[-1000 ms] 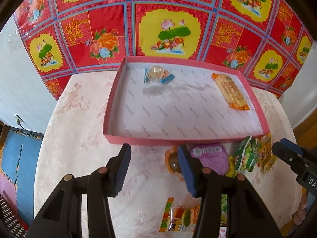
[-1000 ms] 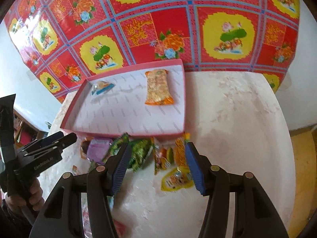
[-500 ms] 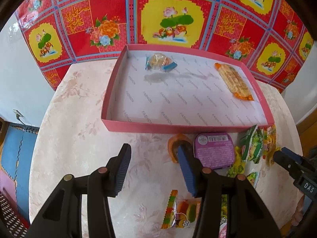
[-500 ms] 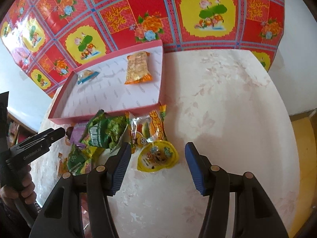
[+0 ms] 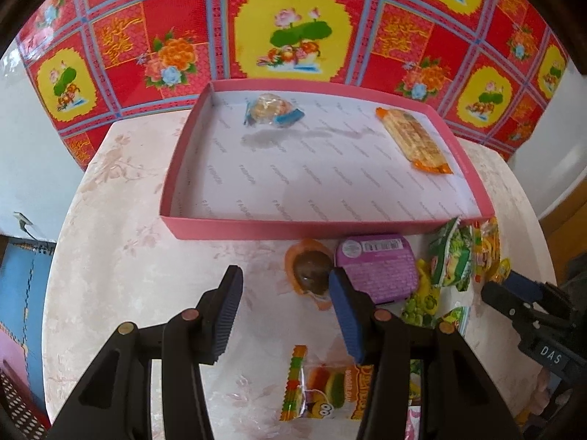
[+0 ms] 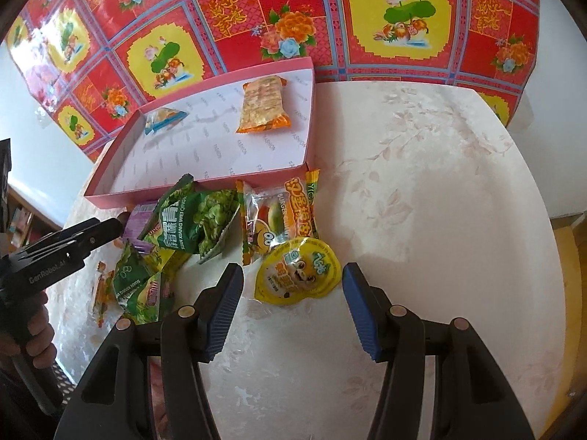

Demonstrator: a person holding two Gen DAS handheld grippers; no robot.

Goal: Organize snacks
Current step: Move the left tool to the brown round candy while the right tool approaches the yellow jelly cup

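Observation:
A pink tray [image 5: 293, 227] [image 6: 110, 194] holds a clear-wrapped cookie [image 5: 271, 110] [image 6: 161, 119] and an orange cracker bar [image 5: 414, 139] [image 6: 262, 104]. Loose snacks lie in front of it: a brown jelly cup [image 5: 310, 269], a purple cup [image 5: 378, 267], green pea bags [image 6: 198, 220], a burger gummy pack [image 6: 275, 216] and a yellow jelly cup [image 6: 297, 275]. My left gripper [image 5: 286, 311] is open, with the brown cup just beyond its right fingertip. My right gripper [image 6: 293, 308] is open, the yellow cup between its fingertips, pads apart from it.
The round table [image 6: 440, 220] has a pale flowered cloth and a red patterned cloth [image 5: 293, 36] hangs behind it. Another burger gummy pack [image 5: 326, 392] lies under my left gripper. Each gripper shows in the other's view, at the right edge [image 5: 532, 315] and left edge [image 6: 55, 256].
The right gripper came down and to the right over the snack pile, so the yellow cup now lies between its fingertips. The left gripper barely moved; the tray looks slightly farther.

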